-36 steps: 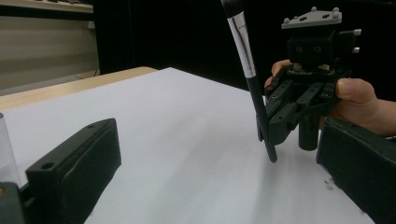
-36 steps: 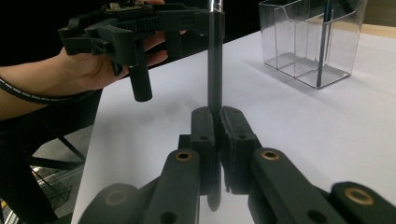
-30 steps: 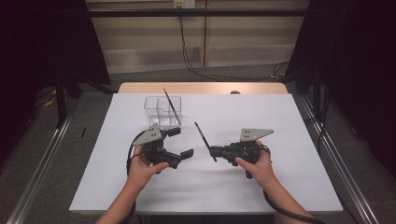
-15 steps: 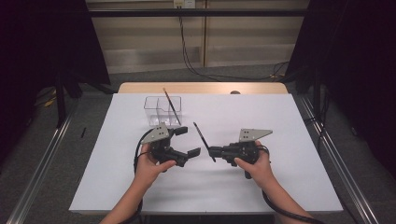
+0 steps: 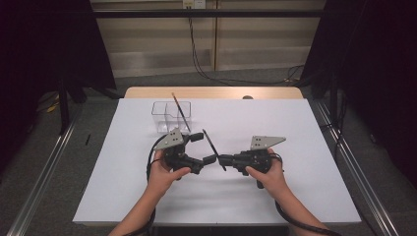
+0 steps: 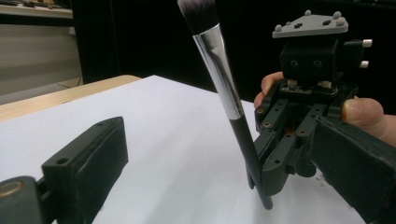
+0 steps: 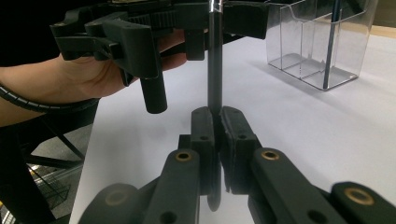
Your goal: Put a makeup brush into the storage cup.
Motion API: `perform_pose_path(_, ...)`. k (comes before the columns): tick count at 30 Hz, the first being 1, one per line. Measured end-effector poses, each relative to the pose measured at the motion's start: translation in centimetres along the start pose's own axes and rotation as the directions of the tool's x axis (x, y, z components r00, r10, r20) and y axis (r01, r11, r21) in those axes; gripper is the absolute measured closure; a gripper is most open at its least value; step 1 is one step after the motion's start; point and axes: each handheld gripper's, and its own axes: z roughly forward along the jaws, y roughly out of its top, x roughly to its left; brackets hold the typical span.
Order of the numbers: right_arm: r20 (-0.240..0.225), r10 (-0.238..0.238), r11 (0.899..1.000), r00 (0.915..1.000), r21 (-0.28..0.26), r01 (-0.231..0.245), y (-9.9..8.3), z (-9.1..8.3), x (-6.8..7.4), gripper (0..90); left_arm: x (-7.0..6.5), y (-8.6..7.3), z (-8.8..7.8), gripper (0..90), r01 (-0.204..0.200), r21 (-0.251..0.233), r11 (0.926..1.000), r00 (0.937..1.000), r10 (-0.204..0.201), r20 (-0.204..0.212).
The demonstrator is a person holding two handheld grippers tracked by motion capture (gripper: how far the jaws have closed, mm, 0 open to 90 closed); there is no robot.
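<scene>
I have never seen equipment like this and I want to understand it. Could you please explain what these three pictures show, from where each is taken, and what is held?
A person sits at a table covered in white and holds a black hand-held two-jaw gripper in each hand. There is no robot arm.

The high view looks down from above: the left gripper is at the left, the right gripper at the right. The other two pictures come from small cameras riding on each gripper, looking along its own jaws.

The right gripper is shut on the lower handle of a slim black makeup brush with a silver ferrule; its bristles point up. The left gripper's jaws stand open on both sides of the brush and have just been closing a little.

Farther back stands a clear plastic organizer box with compartments, with another thin brush leaning in it.
</scene>
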Motion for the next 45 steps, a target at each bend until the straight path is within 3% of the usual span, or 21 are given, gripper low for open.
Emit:
perform_pose_path(2, 0.001, 0.0, 1.0, 1.0, 0.0, 0.0, -0.01, 0.01, -0.01, 84.4, 0.03, 0.01, 0.02, 8.2, 0.002, -0.001, 1.0, 0.9999, -0.002, 0.013)
perform_pose_path(3, 0.001, 0.0, 1.0, 1.0, 0.0, 0.0, -0.02, 0.01, -0.01, 84.4, 0.18, -0.08, 0.1, 12.7, 0.041, 0.015, 0.999, 0.9986, -0.042, 0.032)
perform_pose_path(5, 0.004, 0.0, 1.0, 1.0, 0.0, 0.0, -0.02, 0.02, -0.04, 84.4, 0.34, -0.24, 0.29, 11.7, 0.082, 0.037, 0.996, 0.9954, -0.084, 0.046)
perform_pose_path(11, 0.006, 0.001, 1.0, 1.0, 0.001, -0.001, -0.02, 0.04, -0.04, 84.4, 0.22, -0.46, 0.48, 14.8, 0.076, 0.021, 0.9969, 0.9963, -0.077, 0.039)
perform_pose_path(18, 0.005, 0.0, 1.0, 1.0, -0.002, 0.0, -0.01, 0.09, 0.0, 84.4, 0.21, -0.63, 0.54, 35.6, 0.106, 0.001, 0.9944, 0.9918, -0.106, 0.072)
perform_pose_path(23, 0.006, 0.001, 1.0, 1.0, -0.003, -0.001, -0.02, 0.12, 0.0, 84.3, 0.02, -0.69, 0.53, 47.1, 0.101, -0.015, 0.9948, 0.9928, -0.099, 0.066)
perform_pose_path(29, 0.009, 0.0, 1.0, 1.0, -0.009, 0.0, 0.0, 0.07, -0.02, 84.4, 0.0, -0.83, 0.4, 64.3, 0.133, -0.007, 0.9911, 0.9872, -0.132, 0.09)
perform_pose_path(35, 0.011, -0.003, 1.0, 0.9999, -0.007, 0.003, -0.04, 0.09, -0.02, 84.3, -0.08, -0.82, 0.25, 75.6, 0.141, -0.027, 0.9897, 0.9864, -0.138, 0.09)
perform_pose_path(45, 0.009, -0.003, 1.0, 1.0, -0.011, 0.003, -0.07, 0.38, 0.11, 84.2, -0.12, -0.96, 0.2, 82.3, 0.162, -0.048, 0.9857, 0.9823, -0.156, 0.103)
